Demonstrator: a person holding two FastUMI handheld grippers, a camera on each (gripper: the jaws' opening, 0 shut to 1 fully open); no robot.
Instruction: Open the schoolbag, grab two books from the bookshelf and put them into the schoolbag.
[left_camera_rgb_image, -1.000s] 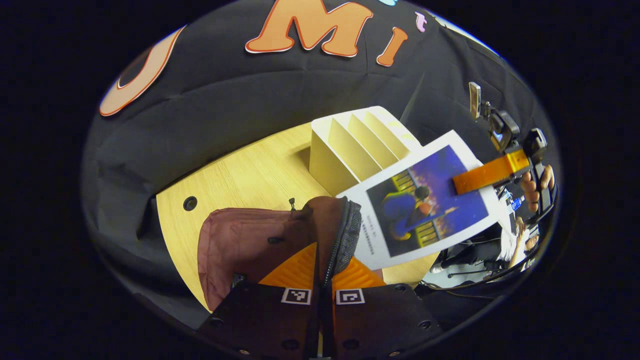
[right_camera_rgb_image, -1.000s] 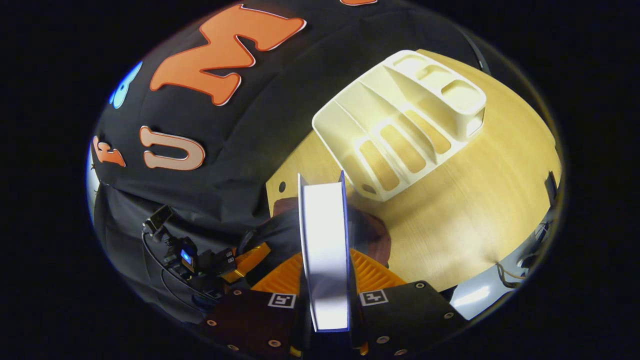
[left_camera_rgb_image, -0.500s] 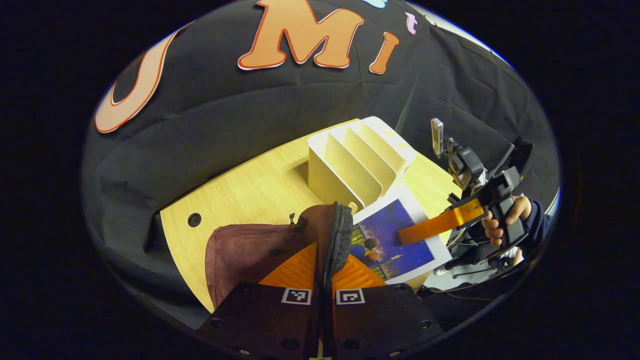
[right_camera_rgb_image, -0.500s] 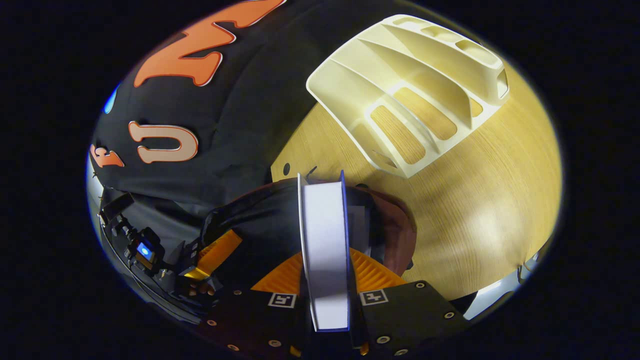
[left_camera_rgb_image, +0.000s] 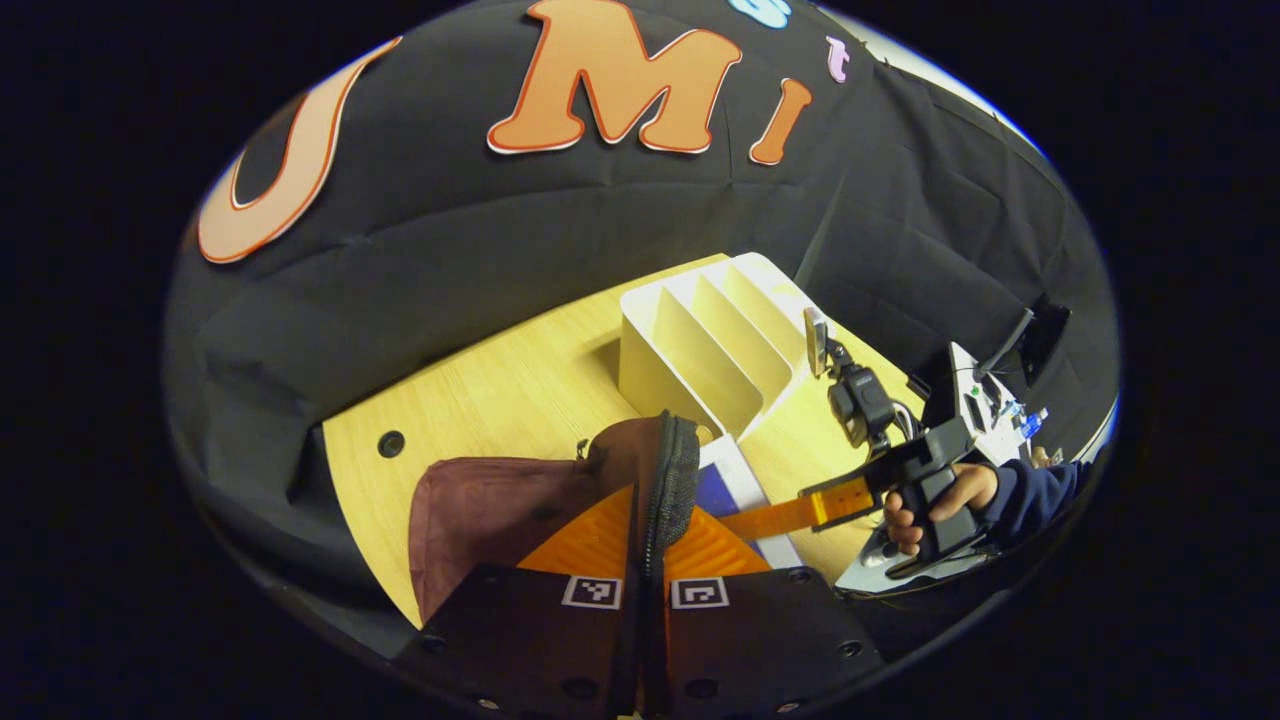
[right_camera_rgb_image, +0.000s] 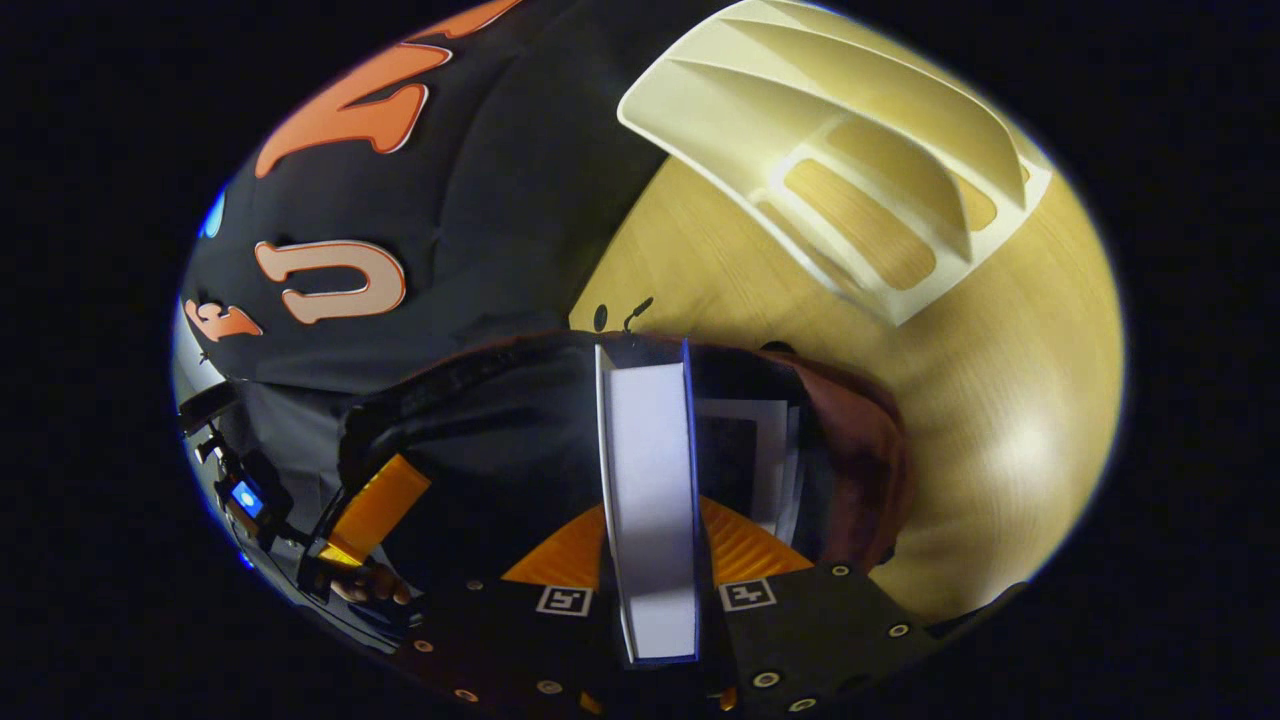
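1. Two grippers share this step. The left gripper (left_camera_rgb_image: 645, 545) has its fingers closed on the bag's (left_camera_rgb_image: 490, 505) zipper rim (left_camera_rgb_image: 678, 480), holding the mouth open. The right gripper (right_camera_rgb_image: 650, 560) has its fingers clamped on both covers of a book (right_camera_rgb_image: 648, 480).
2. In the right gripper view the book runs straight out from the fingers, page edge toward the camera, long axis pointing into the bag (right_camera_rgb_image: 860, 450). Its far end sits at or just inside the mouth.
3. The deciding relation, as I judge it: the book's far end must pass between the held rim and the opposite side, so the push should follow the book's long axis, downward into the bag. The right gripper is the nearer one; the left only holds the opening.
4. A second book (right_camera_rgb_image: 760, 455) seems to lie inside already, just beside the held one, though it is dim.
5. The shelf (left_camera_rgb_image: 710, 340) stands on the table (left_camera_rgb_image: 480, 400) behind the bag; its slots look bare.
6. Hidden: the bag's depth and the book's lower end. In the left gripper view only a corner of the book (left_camera_rgb_image: 725, 480) clears the rim.
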